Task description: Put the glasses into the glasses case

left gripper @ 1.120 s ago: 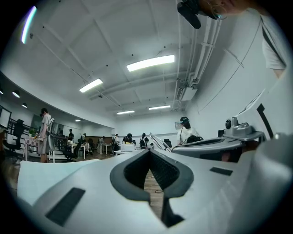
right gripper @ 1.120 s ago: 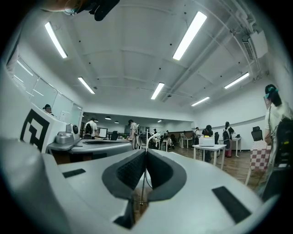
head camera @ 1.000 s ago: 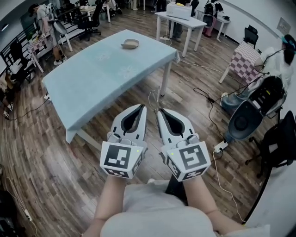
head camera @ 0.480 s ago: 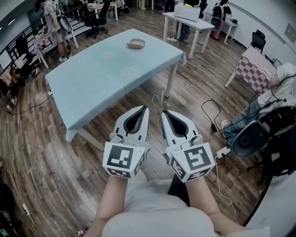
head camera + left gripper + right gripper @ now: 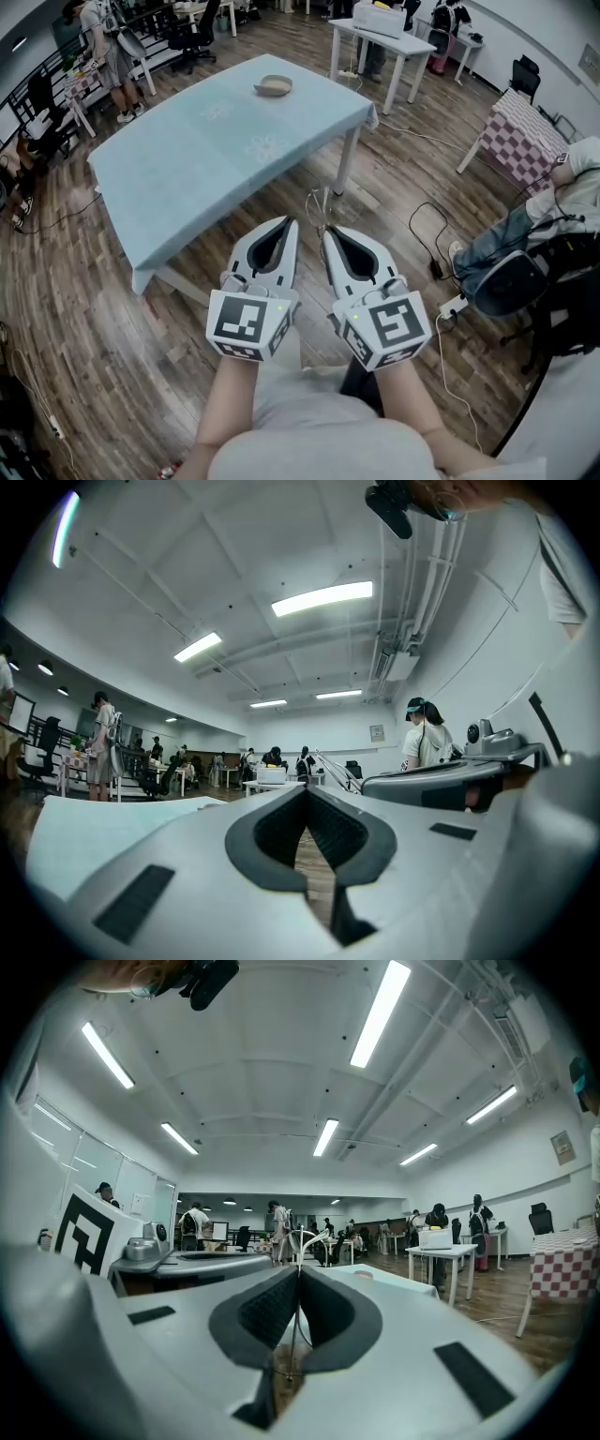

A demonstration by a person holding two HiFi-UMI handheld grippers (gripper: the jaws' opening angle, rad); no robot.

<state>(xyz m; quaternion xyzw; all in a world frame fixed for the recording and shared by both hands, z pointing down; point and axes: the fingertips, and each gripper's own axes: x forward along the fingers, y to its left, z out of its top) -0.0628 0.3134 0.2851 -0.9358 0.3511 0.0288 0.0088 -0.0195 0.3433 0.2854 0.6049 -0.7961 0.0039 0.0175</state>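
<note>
Far off to my left a person (image 5: 111, 52) stands by some chairs, well away from me. Nearer in is the bench (image 5: 178, 178), draped in a pale blue cloth, and at its far end lies a small beige oval that I take for the glasses case (image 5: 273, 86). It is too small from here for me to tell whether the glasses lie with it. I hold my left claw (image 5: 288, 222) out in front of my waist, above the wooden floor (image 5: 103, 356), short of the bench's near corner and well apart from the case. In its own view the left claw (image 5: 307, 791) is clenched, tips pressed together with nothing between the pads, and only floorboards show through the hollow behind them. Its marker cube (image 5: 246, 323) sits just above my wrist. Just beside it, nearly parallel, is my right claw (image 5: 325, 228). That one too is clenched on nothing (image 5: 298, 1271), its tips meeting, and past them the bench and the case (image 5: 364, 1274) show faintly. Its marker cube (image 5: 385, 329) faces up at me. Beyond the bench stands a white table (image 5: 380, 42), further right a table with a checkered cloth (image 5: 520, 117), and at the right edge a person (image 5: 562, 202) sits, with cables (image 5: 427, 244) trailing across the floor near them.
</note>
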